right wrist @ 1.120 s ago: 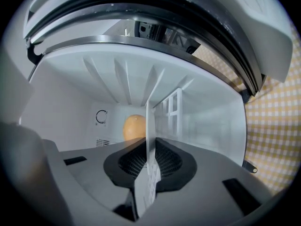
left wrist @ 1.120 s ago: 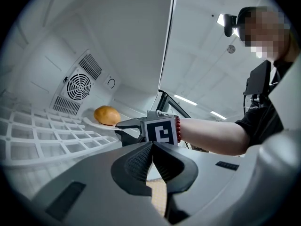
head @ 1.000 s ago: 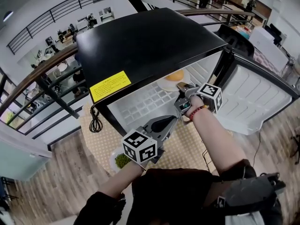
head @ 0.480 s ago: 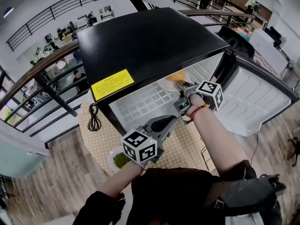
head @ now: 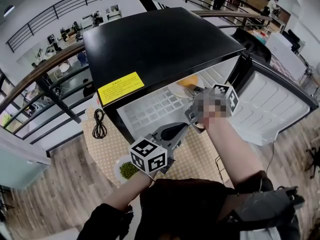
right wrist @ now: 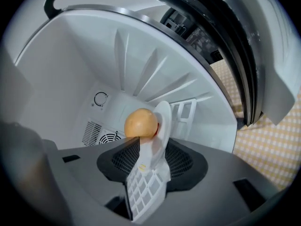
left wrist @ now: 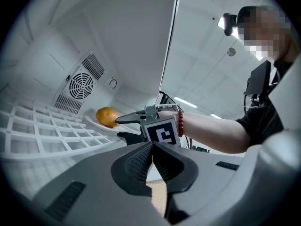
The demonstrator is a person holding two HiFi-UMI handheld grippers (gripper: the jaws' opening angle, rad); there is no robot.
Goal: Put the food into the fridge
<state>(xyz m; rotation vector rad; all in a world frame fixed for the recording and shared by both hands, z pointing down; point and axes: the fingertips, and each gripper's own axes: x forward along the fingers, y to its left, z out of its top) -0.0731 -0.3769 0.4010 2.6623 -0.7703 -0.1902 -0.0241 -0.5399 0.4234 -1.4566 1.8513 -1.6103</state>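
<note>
A round yellow-orange food (right wrist: 141, 122) lies on a white plate (right wrist: 159, 135), which rests on the wire shelf (left wrist: 37, 131) inside the open fridge (head: 155, 44). My right gripper (right wrist: 151, 160) reaches into the fridge. Its jaws are opening, and the plate's rim still stands between them. In the head view the right gripper (head: 194, 90) is at the plate (head: 177, 90), with the food (head: 189, 80) just beyond. My left gripper (head: 175, 130) hangs lower, in front of the fridge opening, shut with nothing in it. From the left gripper (left wrist: 153, 147) I see the food (left wrist: 107, 116) and the right gripper (left wrist: 119, 127).
The fridge door (head: 270, 104) stands open to the right. A small plate of green food (head: 129, 170) sits on the checked tablecloth (head: 107, 149) below the fridge. A black cable (head: 100, 124) hangs at the fridge's left corner. A fan grille (left wrist: 80, 84) is on the back wall.
Very little differs. My right gripper stays at the plate on the shelf, shifted slightly right. The left gripper has not moved.
</note>
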